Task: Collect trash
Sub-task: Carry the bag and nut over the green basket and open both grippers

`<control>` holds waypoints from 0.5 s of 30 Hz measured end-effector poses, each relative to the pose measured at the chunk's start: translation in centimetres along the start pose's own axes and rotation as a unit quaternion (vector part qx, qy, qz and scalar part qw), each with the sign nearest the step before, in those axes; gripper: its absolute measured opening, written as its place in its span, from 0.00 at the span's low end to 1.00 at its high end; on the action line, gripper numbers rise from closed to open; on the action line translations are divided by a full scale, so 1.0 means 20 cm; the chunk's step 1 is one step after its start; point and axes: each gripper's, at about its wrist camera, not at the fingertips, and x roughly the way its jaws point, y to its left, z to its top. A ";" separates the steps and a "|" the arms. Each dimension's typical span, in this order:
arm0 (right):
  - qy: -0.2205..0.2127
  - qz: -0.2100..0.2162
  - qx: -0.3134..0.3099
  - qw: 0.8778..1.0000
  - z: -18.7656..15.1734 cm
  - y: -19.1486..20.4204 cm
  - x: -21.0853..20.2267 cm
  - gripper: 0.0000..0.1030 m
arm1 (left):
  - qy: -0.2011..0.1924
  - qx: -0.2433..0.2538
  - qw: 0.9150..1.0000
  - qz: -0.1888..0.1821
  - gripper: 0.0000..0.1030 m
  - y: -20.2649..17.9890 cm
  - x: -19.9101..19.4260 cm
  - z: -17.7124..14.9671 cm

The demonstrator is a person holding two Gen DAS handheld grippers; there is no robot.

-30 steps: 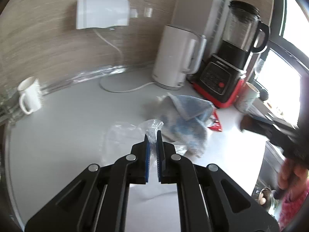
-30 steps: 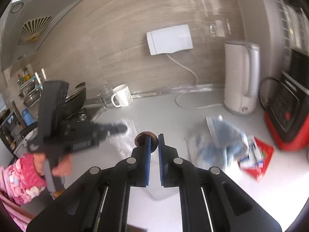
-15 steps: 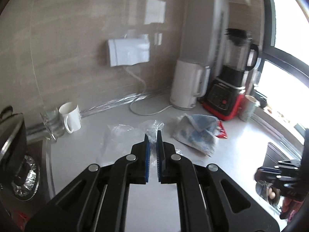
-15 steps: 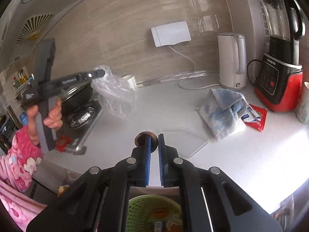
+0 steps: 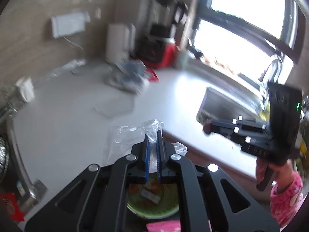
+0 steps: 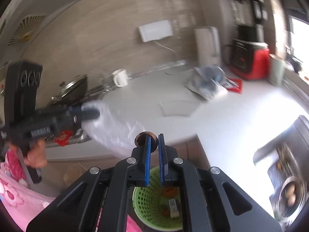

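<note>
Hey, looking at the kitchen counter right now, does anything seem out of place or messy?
Yes. A crumpled blue cloth lies bunched on the white counter with a red wrapper beside it, in front of the kettle and blender: litter left among appliances.

L hand-held gripper clamped; R hand-held gripper clamped too.

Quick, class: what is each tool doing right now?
Left tool: shut on the clear plastic bag.
Right tool: shut on a small brown round object.
</note>
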 end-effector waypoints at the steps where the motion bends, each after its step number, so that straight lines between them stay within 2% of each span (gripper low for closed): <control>1: 0.001 -0.007 0.011 1.000 -0.04 -0.01 -0.02 0.08 | 0.014 0.004 1.000 -0.010 0.05 -0.02 0.05 -0.06; 6: 0.004 -0.037 0.050 0.998 -0.20 -0.02 -0.08 0.08 | 0.078 0.012 0.997 -0.026 0.05 -0.04 0.32 -0.30; 10: 0.009 -0.048 0.066 0.997 -0.28 -0.01 -0.10 0.08 | 0.110 0.027 0.993 -0.025 0.05 -0.08 0.48 -0.45; 13: 0.012 -0.052 0.071 0.996 -0.32 0.00 -0.11 0.08 | 0.128 0.028 0.991 -0.024 0.06 -0.09 0.55 -0.48; 15: 0.015 -0.058 0.070 0.996 -0.34 0.01 -0.10 0.08 | 0.132 0.031 0.991 -0.021 0.13 -0.10 0.57 -0.48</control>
